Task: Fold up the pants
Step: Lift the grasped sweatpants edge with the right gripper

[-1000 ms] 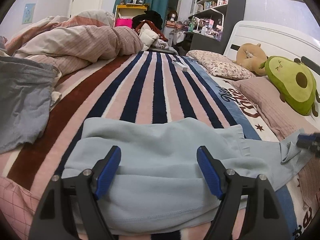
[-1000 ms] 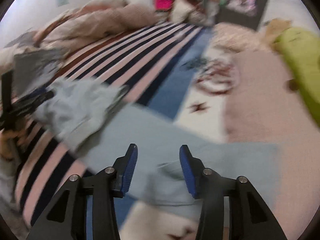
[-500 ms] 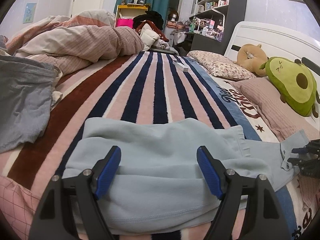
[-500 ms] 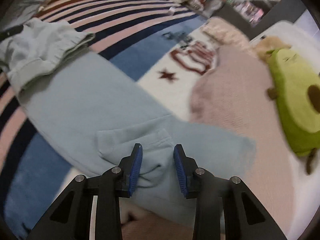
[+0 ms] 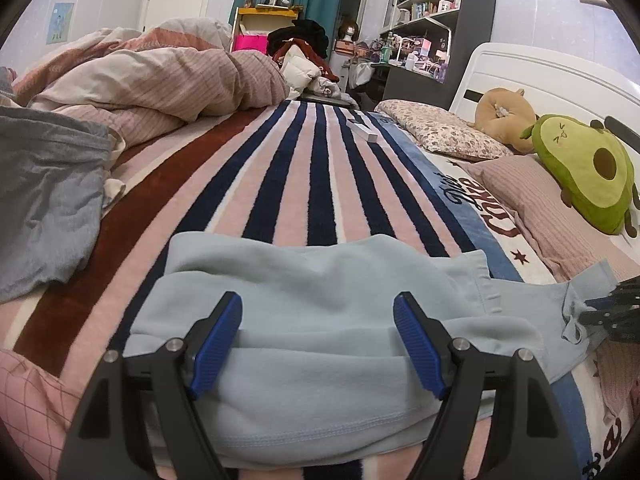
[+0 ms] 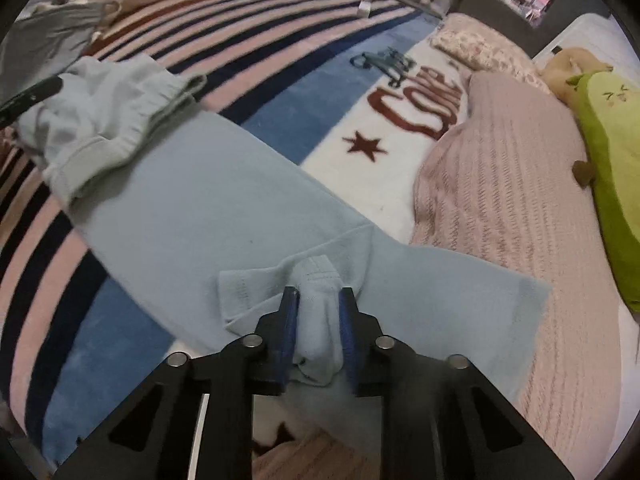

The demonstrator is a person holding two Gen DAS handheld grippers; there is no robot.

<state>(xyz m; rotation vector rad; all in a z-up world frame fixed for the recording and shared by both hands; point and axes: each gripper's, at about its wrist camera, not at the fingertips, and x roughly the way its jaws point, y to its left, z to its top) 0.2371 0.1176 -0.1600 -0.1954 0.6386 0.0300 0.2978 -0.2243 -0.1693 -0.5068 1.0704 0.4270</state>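
While right claw (image 6: 319,316) pinches pants (image 6: 208,216) | left claw (image 5: 318,340) apparently hovers, spread

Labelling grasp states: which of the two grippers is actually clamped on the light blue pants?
The right gripper: its jaws pinch a bunched fold of the light blue pants. The left gripper stands wide open over them.

Right gripper (image 6: 319,304) went from wide apart at 1.0 s ago, narrower at 0.5 s, to clamped on a bunched fold at the cuff end of the light blue pants (image 6: 208,208). Right wrist view swung toward the pink pillow (image 6: 520,220); motion blur mostly cleared.
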